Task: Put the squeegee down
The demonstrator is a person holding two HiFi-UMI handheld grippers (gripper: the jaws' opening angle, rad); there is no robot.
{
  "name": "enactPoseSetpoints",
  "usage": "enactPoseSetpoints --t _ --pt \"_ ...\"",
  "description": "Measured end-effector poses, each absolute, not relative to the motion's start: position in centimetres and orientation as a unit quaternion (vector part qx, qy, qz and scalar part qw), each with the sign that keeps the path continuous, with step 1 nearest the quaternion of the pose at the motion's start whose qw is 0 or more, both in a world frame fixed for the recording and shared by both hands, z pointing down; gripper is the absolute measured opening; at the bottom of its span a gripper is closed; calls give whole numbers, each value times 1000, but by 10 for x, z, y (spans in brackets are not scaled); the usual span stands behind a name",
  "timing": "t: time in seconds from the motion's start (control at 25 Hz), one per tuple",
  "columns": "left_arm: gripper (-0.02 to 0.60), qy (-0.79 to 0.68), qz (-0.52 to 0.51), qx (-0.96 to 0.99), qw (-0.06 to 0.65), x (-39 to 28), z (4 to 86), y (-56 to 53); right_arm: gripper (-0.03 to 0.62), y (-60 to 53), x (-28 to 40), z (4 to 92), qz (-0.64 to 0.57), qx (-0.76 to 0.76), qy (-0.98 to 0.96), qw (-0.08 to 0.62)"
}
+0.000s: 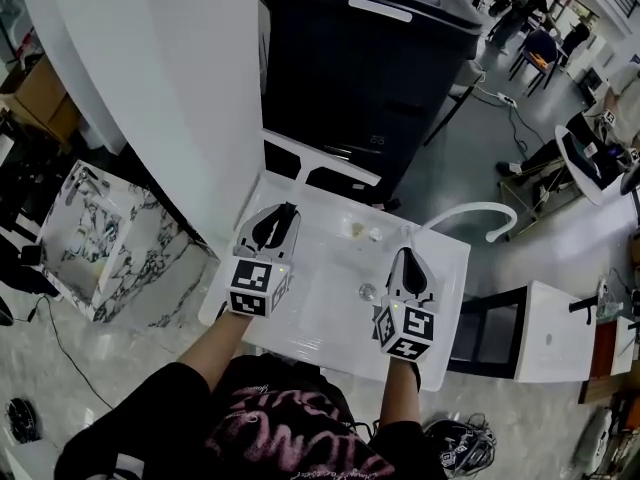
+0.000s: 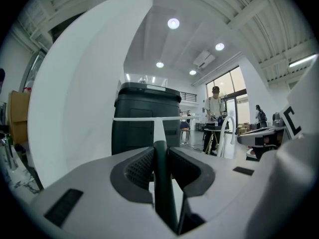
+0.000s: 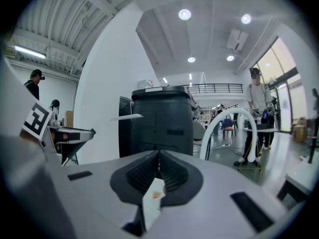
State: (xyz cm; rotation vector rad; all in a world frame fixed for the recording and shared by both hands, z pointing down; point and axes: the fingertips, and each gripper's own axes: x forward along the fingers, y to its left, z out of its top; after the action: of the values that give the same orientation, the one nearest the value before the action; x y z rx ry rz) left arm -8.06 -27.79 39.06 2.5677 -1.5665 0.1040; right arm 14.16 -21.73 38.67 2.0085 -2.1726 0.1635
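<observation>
Over white sink surface (image 1: 440, 258), head view: left gripper (image 1: 283, 213) and right gripper (image 1: 410, 266) side by side, apart.
Squeegee, head view: white T-blade squeegee with dark handle (image 1: 318, 163) sticks forward from left gripper; blade at the surface's far edge, before big black cabinet (image 1: 370, 58); contact unclear.
Left gripper view: jaws clamped tight on the squeegee's (image 2: 160, 176) handle.
Right gripper view: jaws pressed together, holding nothing.

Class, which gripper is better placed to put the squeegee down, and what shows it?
Left. The left gripper is shut on the dark-handled squeegee with the white crossbar blade, held over the white tabletop. The right gripper has its jaws together and holds no squeegee.
</observation>
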Motion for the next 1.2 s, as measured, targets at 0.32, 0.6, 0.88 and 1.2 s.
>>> enactPoseSetpoints --t 0.32,0.6,0.88,1.2 --pt "95 -527 38 847 52 -75 380 -280 22 -224 147 383 54 667 -739 78" --pt "95 -530 39 846 50 -73 378 -281 21 -226 150 382 53 665 -741 77" --pt "95 -533 45 843 53 -72 384 -284 21 -230 150 388 58 660 -744 79" --pt "95 -536 57 840 64 -72 396 -288 21 -235 150 399 73 655 -748 81"
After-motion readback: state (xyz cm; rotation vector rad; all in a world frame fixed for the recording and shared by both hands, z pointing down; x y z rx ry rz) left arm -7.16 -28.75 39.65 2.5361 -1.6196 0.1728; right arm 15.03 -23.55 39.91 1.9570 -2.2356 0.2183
